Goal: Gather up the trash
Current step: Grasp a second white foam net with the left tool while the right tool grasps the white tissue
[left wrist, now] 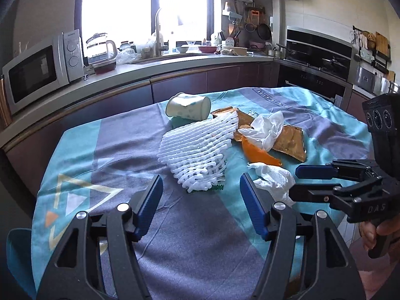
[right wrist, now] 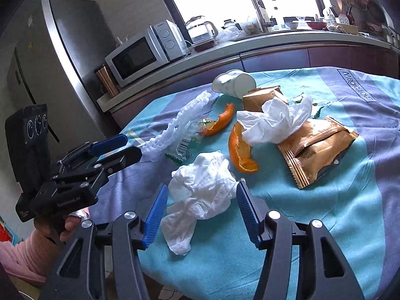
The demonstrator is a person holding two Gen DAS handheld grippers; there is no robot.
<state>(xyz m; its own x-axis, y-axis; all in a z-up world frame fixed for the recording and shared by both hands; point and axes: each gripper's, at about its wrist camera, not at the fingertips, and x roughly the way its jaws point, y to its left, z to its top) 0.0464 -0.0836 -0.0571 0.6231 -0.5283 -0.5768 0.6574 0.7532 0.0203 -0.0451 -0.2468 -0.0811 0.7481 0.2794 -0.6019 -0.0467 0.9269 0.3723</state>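
Trash: all of it lies loose on the cloth-covered bench point(left wrist: 117, 150), none gathered as far as I can see.
Nearest piece: crumpled tissue point(right wrist: 205, 182) at the near edge of the heap, lying between the blue pads of the right claw point(right wrist: 201, 215); they are not pressing on it.
Right claw: jaws fairly wide, nothing held.
Left claw point(left wrist: 201, 205): jaws also wide and empty, pointed at the white foam net point(left wrist: 197, 147), which sits just beyond its fingertips.
Rest of the heap: second tissue point(right wrist: 275, 120) draped over a gold wrapper point(right wrist: 317, 147); another gold wrapper point(right wrist: 262, 97) behind it; two pieces of orange peel point(right wrist: 240, 150) between the tissues; a small clear wrapper with a barcode point(right wrist: 185, 145) beside the net; a paper cup point(left wrist: 187, 108) tipped on its side at the far end.
Bin or bag: none shows in either view, so I cannot tell where the trash is meant to go.
Progress: looks like the very start; every piece remains to be picked up.
Likely step in hand: right claw closing on the near tissue, left on the net.
Watch for: the tissue is soft and may slip or trail; the net is springy and could snag the barcode wrapper lying against it.
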